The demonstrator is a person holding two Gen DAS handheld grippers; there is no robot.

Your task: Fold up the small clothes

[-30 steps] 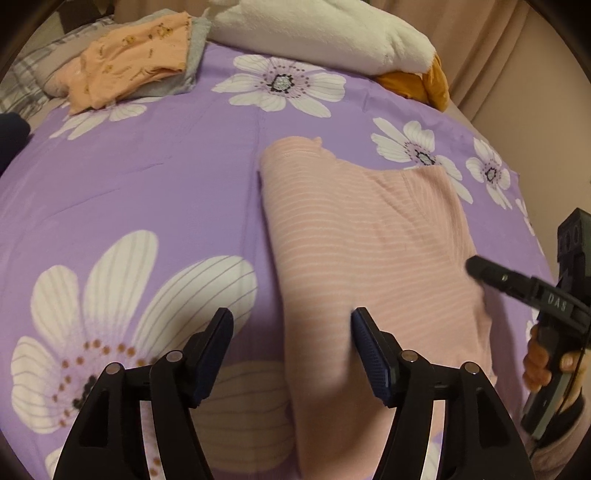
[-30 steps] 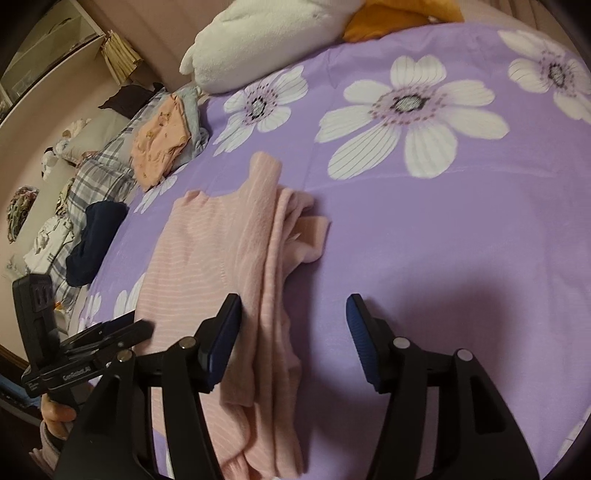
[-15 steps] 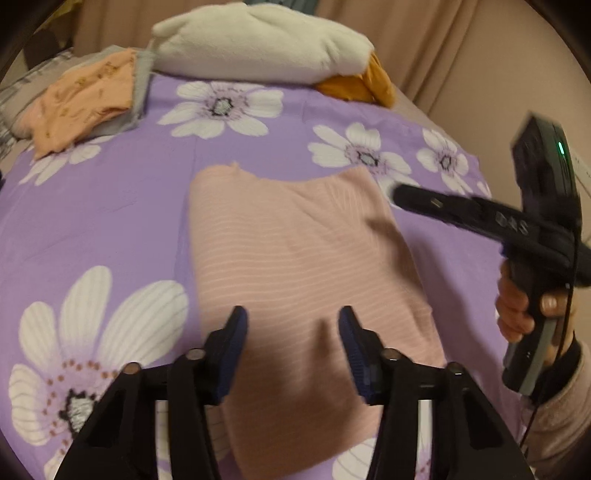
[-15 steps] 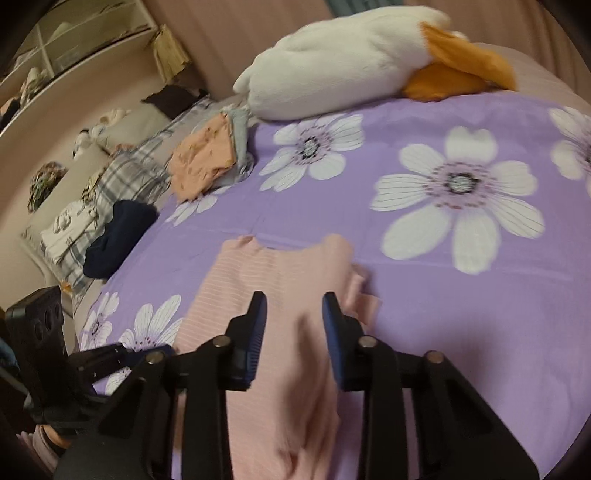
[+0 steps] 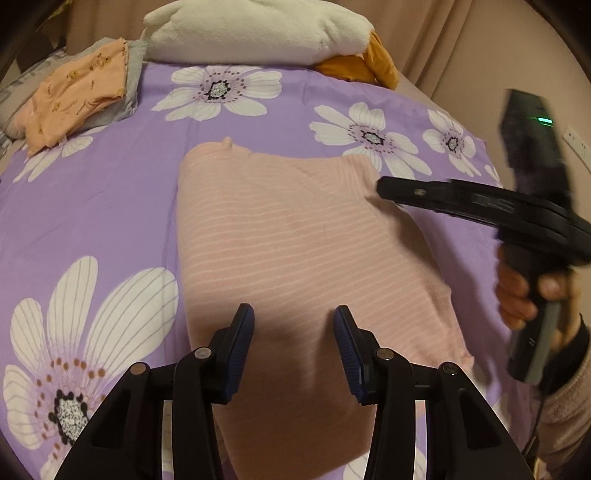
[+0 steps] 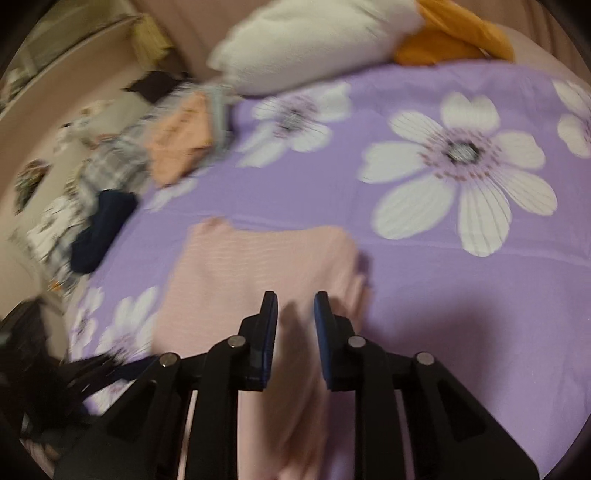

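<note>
A pink striped garment (image 5: 295, 243) lies flat on the purple flowered bedspread (image 5: 92, 206), folded lengthwise. My left gripper (image 5: 293, 325) is open and empty, raised over its near end. My right gripper (image 6: 295, 314) is partly open with a narrow gap, empty, above the garment's (image 6: 258, 266) right part. In the left wrist view the right gripper (image 5: 384, 184) hovers over the garment's far right corner. The right wrist view is blurred.
A folded orange and grey clothes pile (image 5: 85, 88) sits at the far left. A white and orange plush pillow (image 5: 258, 33) lies at the head of the bed. A dark navy garment (image 6: 103, 229) and plaid cloth lie off the left side.
Both grippers have lifted and pulled back from the garment. Both jaws narrowed, the right most. The right gripper swung over the garment's far right corner.
</note>
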